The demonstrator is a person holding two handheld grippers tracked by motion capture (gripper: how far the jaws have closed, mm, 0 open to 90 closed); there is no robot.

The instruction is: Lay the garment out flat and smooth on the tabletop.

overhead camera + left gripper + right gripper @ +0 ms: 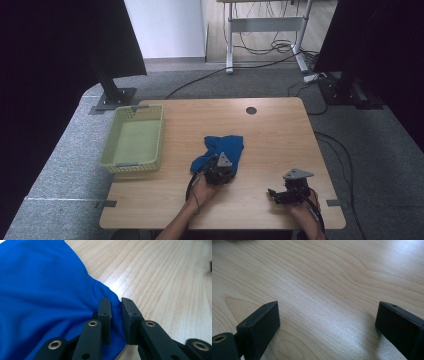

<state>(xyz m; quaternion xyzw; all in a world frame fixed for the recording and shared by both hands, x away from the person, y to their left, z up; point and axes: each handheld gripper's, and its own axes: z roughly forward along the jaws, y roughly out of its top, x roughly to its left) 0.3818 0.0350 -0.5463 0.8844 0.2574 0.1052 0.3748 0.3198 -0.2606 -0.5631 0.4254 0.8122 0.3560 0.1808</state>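
The left tool [115, 315] pinches the near edge of the blue cloth [45, 302], its jaws drawn close with a fold of fabric clamped between them. In the high view that tool [220, 170] sits on the near side of the cloth [225, 147], which lies crumpled near the middle of the wooden desk [280, 135]. The right tool [280, 195] rests near the desk's near right corner, well apart from the cloth, its jaws [327, 322] spread wide over bare wood. A pale green basket [107, 155] stands at the desk's left edge.
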